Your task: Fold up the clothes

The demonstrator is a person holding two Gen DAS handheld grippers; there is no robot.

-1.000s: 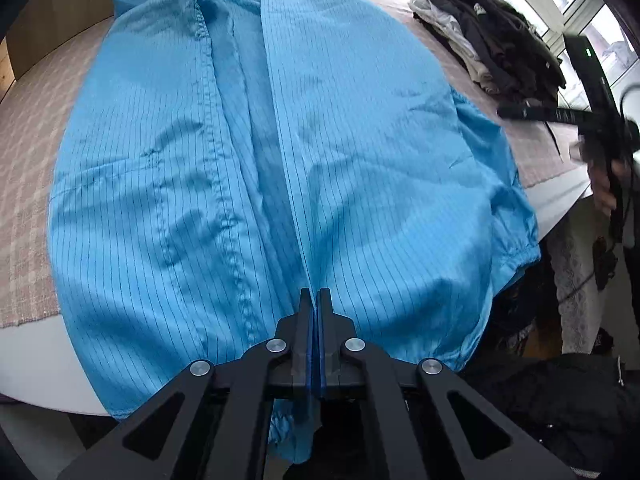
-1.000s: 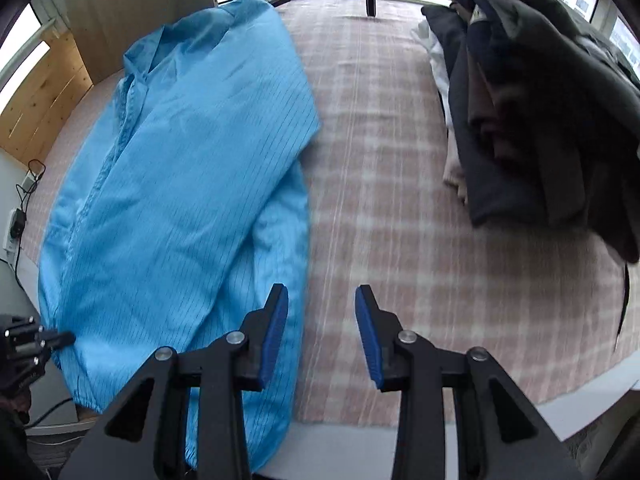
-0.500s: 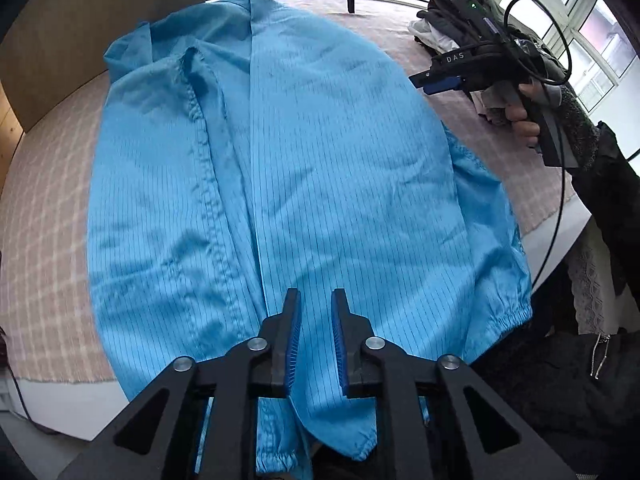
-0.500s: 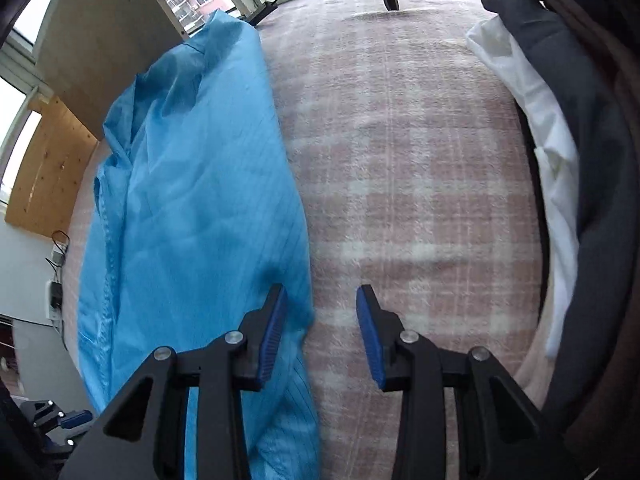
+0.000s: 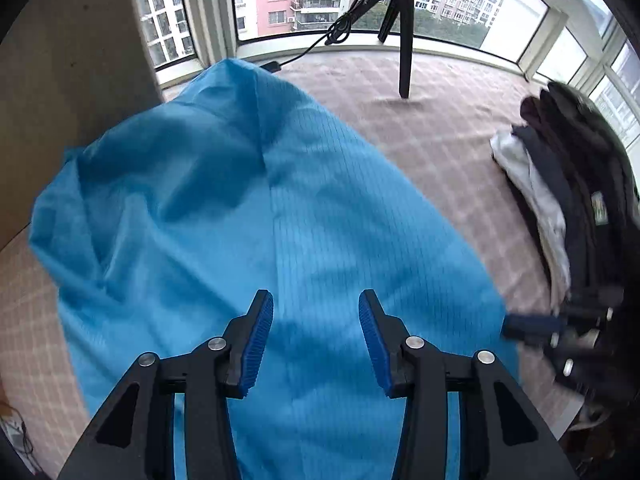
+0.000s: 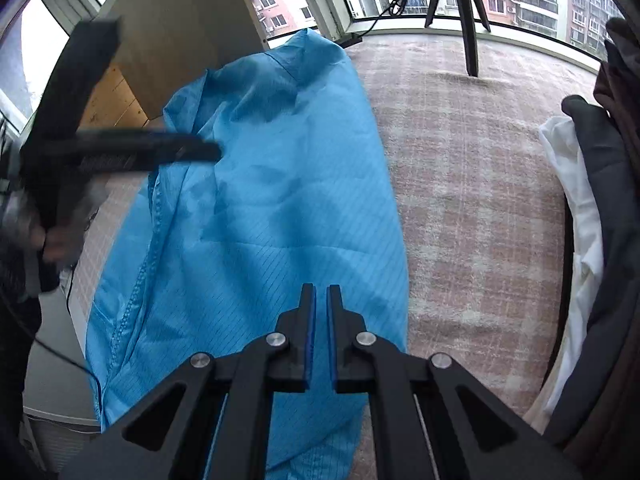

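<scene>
Right hand-held gripper (image 6: 321, 300) at 6 o'clock in its own view: jaws have just been closing and now sit nearly together, and we cannot tell whether any cloth is pinched between the pads. Left hand-held gripper (image 5: 316, 312) at 6 o'clock in its view: jaws have just been opening, now stand apart, nothing clamped, blue cloth only lying beneath. The blue garment (image 6: 280, 200) starts right under both grippers and runs toward 12 o'clock across the checked cloth (image 6: 480, 200) covering the bench. We judge it light, thin, floppy and a bit slick, so it will slide and billow; best taken at a hem, cuff or shoulder seam. Looks: bright blue, fine pinstripe grid, zip edge at 9 o'clock, shallow wrinkles. Dark clothes pile (image 5: 568, 208) at 3 o'clock, tripod (image 5: 404, 32) at 12 o'clock.
</scene>
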